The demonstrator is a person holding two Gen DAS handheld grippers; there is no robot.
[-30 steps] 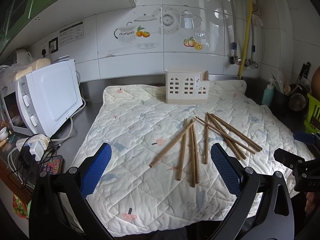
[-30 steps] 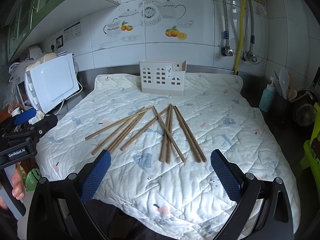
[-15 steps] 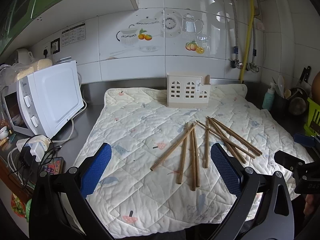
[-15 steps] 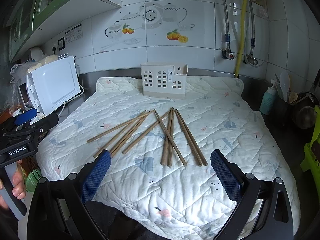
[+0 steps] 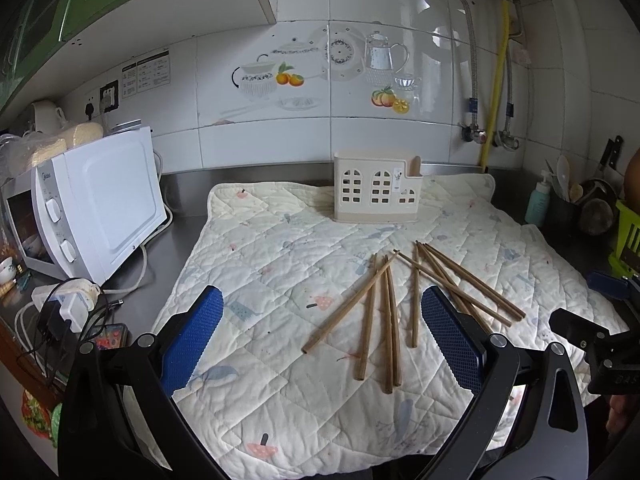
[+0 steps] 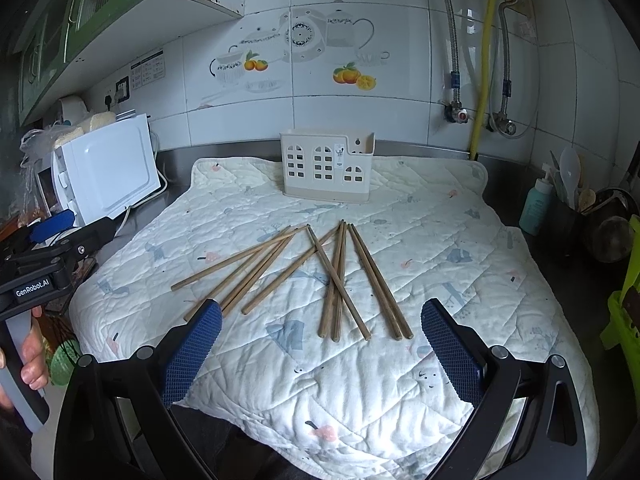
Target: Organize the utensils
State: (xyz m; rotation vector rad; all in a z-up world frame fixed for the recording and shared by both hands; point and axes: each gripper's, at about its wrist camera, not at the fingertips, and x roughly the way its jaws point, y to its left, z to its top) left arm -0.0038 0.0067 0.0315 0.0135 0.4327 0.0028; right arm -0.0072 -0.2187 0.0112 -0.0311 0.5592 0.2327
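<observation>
On the counter (image 5: pixel 188 236) we see a quilted mat (image 5: pixel 280 280) spread out, and on it a loose scatter of wooden chopsticks (image 5: pixel 384 312), several crossing one another. In the right wrist view we count 9 of them (image 6: pixel 336 276), fanned out with their far tips drawn close together toward 12 o'clock and their near ends spreading from 8 o'clock round to 5 o'clock. At 12 o'clock on the mat, near the tiled wall, a cream utensil holder (image 5: pixel 378 194) with window-shaped cutouts stands upright, well apart from the chopsticks; it shows again in the right wrist view (image 6: pixel 326 168). We hold the left tongs (image 5: pixel 322 336) above the near edge of the mat with the 2 blue pads spread wide and nothing between them; the chopsticks lie beyond them toward 1 o'clock. The right tongs (image 6: pixel 320 344) are likewise spread wide and grip nothing, with the near ends of the chopsticks just beyond the pads. At 9 o'clock in the left wrist view a white microwave (image 5: pixel 96 208) sits on the counter beside the mat, with a power strip and cables (image 5: pixel 64 304) in front of it. At 3 o'clock a bottle (image 5: pixel 538 200) and a dark pot of kitchen tools (image 5: pixel 564 204) stand at the counter's edge. A hand (image 6: pixel 28 356) grips the left tongs' handle at 8 o'clock in the right wrist view.
</observation>
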